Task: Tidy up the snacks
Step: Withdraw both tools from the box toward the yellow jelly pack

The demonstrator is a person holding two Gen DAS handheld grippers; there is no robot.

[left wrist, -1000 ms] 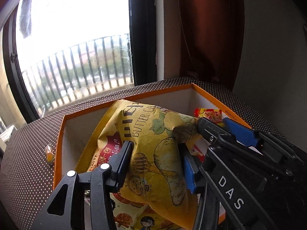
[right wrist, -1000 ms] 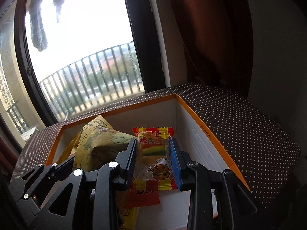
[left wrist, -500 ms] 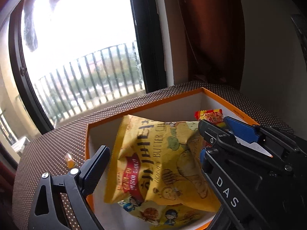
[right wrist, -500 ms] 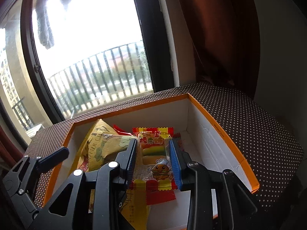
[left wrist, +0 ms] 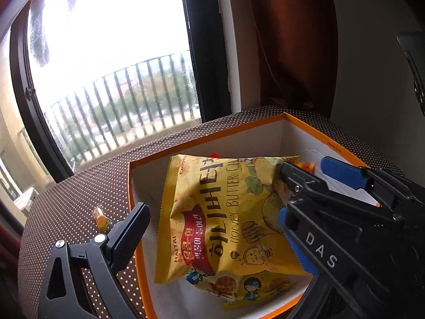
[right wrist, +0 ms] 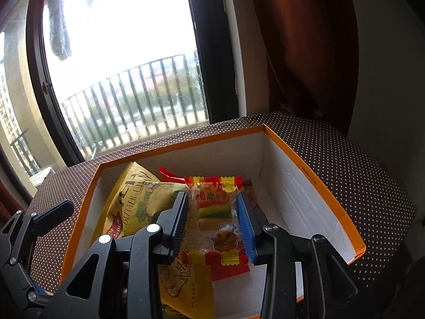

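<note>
1. Brown cloth with white dots [right wrist: 345, 159] covers the surface by a tall window with balcony railings [right wrist: 132, 98]; an open orange-rimmed box [right wrist: 297, 156] with white inner walls sits on it.
2. Inside the box, toward its left side, lies a yellow honey butter chip bag [left wrist: 220, 212], puffed and crinkled, on top of another printed packet.
3. Beside it, nearer the middle of the box, is a small clear-windowed snack packet [right wrist: 215, 218] with red and yellow striped ends and a cartoon burger.
4. The left gripper [left wrist: 212, 226] stands wide apart, its fingers clear of the chip bag on either side; its jaws have just been opening, and the bag rests loose in the box.
5. The right gripper [right wrist: 212, 223] brackets the small packet; its jaws have just been opening, and the pads appear to sit just beside the wrapper rather than pinching it.
6. Both packs look light, soft and slippery, with crushable contents; a gentle pinch across the sealed edges or the middle of the bag would likely suit best.
7. One small orange wrapped sweet [left wrist: 101, 218] lies on the cloth outside the box, near its left wall.
</note>
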